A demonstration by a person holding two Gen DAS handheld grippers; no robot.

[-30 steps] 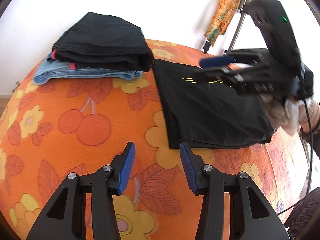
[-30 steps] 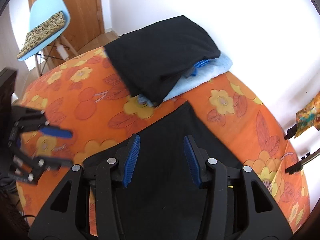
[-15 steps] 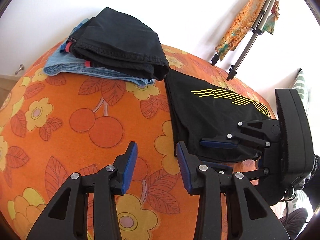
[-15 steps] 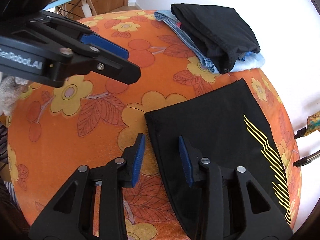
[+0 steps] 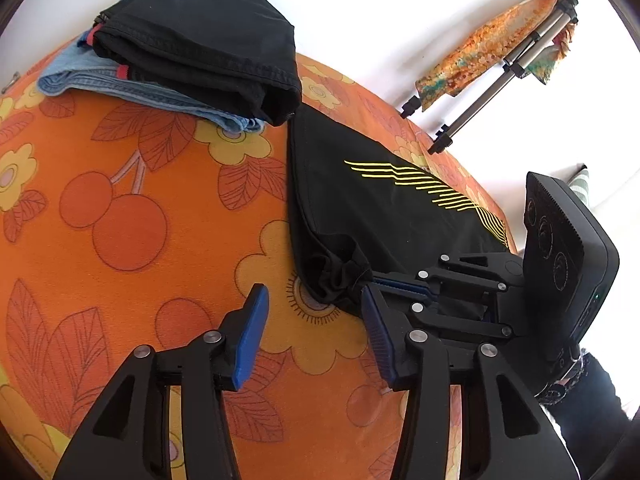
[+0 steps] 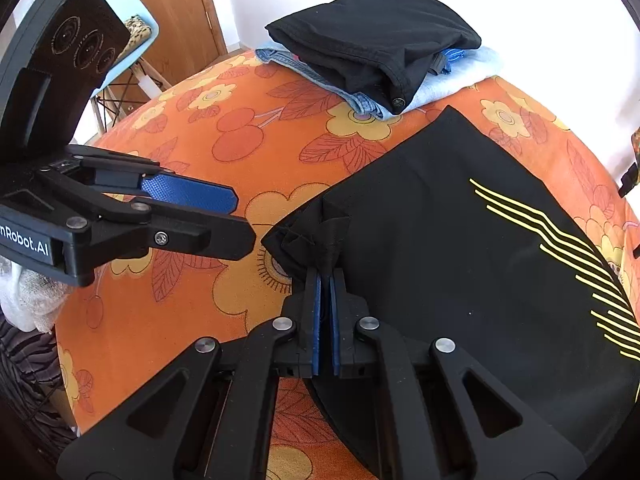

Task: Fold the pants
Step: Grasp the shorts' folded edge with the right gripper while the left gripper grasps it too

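Black pants with yellow stripes (image 6: 460,248) lie folded flat on the orange flowered cover (image 6: 224,280); they also show in the left wrist view (image 5: 384,208). My right gripper (image 6: 325,280) is shut on the pants' near corner, which bunches up at the pads; it also shows in the left wrist view (image 5: 400,286). My left gripper (image 5: 314,316) is open and empty, just left of that bunched corner; it also shows in the right wrist view (image 6: 224,216).
A stack of folded clothes, black trousers (image 5: 208,40) on light blue jeans (image 5: 132,88), sits at the back of the cover. A tripod with patterned cloth (image 5: 492,64) stands behind. A blue chair (image 6: 136,40) and a wooden door are at the far left.
My right gripper has closed on the pants' near corner and bunched it. My left gripper has moved in close beside that corner and stays open.
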